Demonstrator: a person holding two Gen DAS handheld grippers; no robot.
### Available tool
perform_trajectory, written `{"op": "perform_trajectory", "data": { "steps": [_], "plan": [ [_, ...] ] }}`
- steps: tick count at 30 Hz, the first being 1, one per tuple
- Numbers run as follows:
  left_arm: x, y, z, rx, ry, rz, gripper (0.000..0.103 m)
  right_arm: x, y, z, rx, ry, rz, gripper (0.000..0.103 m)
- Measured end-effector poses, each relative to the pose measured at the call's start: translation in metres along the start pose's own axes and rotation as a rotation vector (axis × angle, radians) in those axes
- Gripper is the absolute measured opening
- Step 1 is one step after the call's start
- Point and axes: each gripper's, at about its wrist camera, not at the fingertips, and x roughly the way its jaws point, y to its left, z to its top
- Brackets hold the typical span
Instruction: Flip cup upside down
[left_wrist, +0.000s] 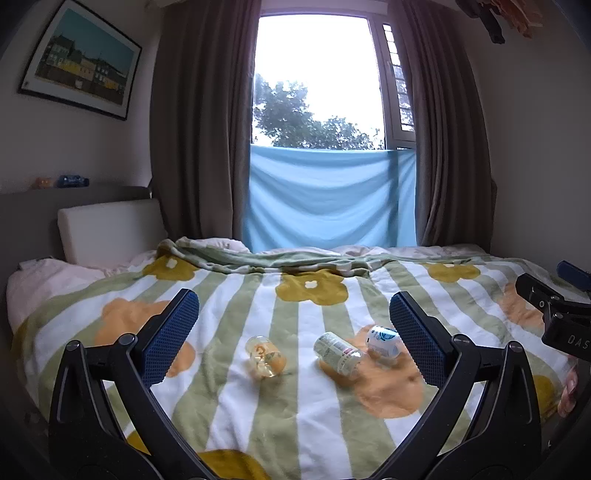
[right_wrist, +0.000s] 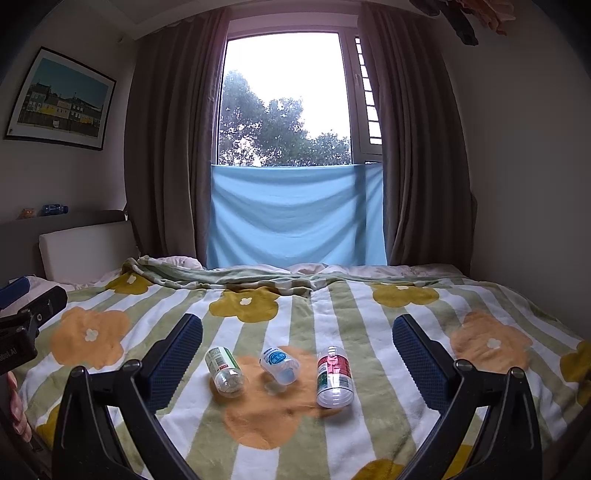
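Both grippers, left (left_wrist: 294, 334) and right (right_wrist: 297, 354), gape wide (holding nothing); approach the centre-frame cup (right_wrist: 279, 364) squarely across its sides.

Counting four clear plastic cups lying on the blanket (right_wrist: 332, 435) here: yellow-print cup (left_wrist: 265, 356), green-label cup (right_wrist: 223, 370), blue-label cup (right_wrist: 279, 364), red-label cup (right_wrist: 334, 371). The other three are all sitting left of the red one. Two grippers are showing too.
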Motion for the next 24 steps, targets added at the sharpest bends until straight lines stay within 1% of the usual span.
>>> {"op": "perform_trajectory", "data": {
  "steps": [3, 8, 24],
  "plan": [
    [-0.002, -0.003, -0.002, 0.013, -0.011, 0.012, 0.103, 0.002, 0.001, -0.002, -0.002, 0.004, 0.002, 0.103],
    [-0.003, 0.000, -0.001, -0.005, -0.012, 0.003, 0.103, -0.001, 0.005, -0.003, -0.006, 0.000, 0.007, 0.103],
    [-0.002, 0.007, -0.002, -0.014, 0.022, 0.002, 0.103, -0.002, 0.007, -0.002, -0.009, -0.005, 0.004, 0.103]
  ]
}}
